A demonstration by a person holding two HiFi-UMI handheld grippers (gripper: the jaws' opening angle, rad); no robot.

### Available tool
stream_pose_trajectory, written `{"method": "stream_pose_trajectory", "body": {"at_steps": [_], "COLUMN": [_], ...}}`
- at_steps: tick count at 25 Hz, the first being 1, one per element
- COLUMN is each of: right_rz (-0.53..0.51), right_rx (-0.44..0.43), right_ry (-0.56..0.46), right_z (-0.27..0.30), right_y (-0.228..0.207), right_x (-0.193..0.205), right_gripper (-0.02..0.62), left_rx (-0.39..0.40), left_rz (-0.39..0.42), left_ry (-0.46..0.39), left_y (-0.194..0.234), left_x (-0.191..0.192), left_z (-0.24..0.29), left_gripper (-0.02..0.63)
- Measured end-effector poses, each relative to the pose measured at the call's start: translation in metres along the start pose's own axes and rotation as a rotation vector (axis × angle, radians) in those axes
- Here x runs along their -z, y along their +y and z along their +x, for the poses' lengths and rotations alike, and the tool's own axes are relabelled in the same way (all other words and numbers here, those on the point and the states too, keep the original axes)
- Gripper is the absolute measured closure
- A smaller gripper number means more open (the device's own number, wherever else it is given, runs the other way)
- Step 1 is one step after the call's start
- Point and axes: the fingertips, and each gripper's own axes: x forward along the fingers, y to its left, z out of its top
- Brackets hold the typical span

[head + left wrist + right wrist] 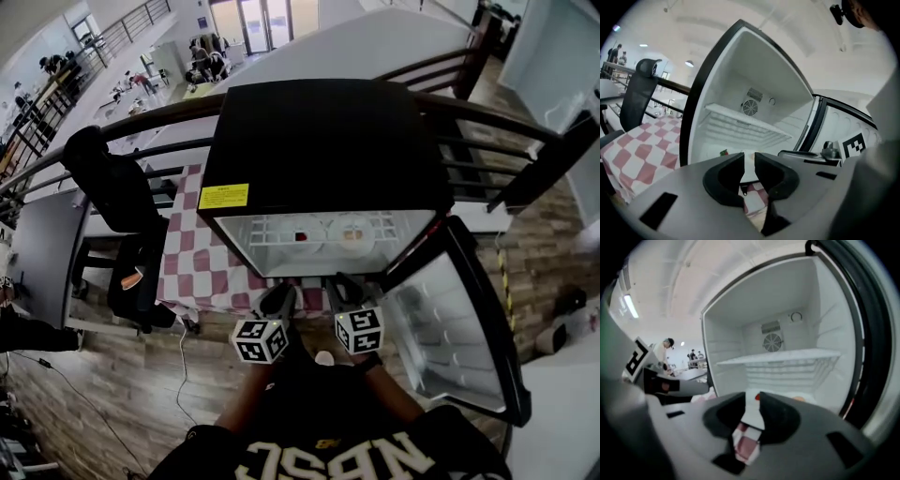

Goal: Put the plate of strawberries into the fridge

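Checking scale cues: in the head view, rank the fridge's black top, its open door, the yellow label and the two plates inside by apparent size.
1. the fridge's black top
2. its open door
3. left plate, right plate and yellow label: about alike, so unranked

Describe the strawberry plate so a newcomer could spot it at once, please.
Start at the black fridge open on the checked tablecloth. Beneath its wire shelf lie two white plates. The strawberry plate is the left one, showing red fruit; its neighbour holds something orange.
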Motion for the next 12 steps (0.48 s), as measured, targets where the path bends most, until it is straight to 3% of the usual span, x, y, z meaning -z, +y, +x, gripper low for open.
{"method": "stream_pose_trajectory", "body": {"at_steps": [7,9,12], "right_rz": [-0.106,-0.16,-0.164], "right_rx": [0.047,0.065,0.042], "right_ry": [-0.171,-0.219,-0.238], "right_z": [-0.045,-0.056,-0.063], "right_y": [0.011,0.017,0.026], "right_x": [-0.064,-0.081,-0.091], "right_gripper": [0.543,0.552,0.565], "left_rx": [-0.035,-0.045,-0.053], "left_rz": [0.261,0.287,0.257], "left_ry": [-0.106,-0.129,-0.168], "left_y": [-0.041,-0.048,-0.052], "left_x": [-0.043,-0.05,-0.06], "left_z": [-0.014,-0.02,-0.027], "left_gripper": [0.559,0.571,0.587]}}
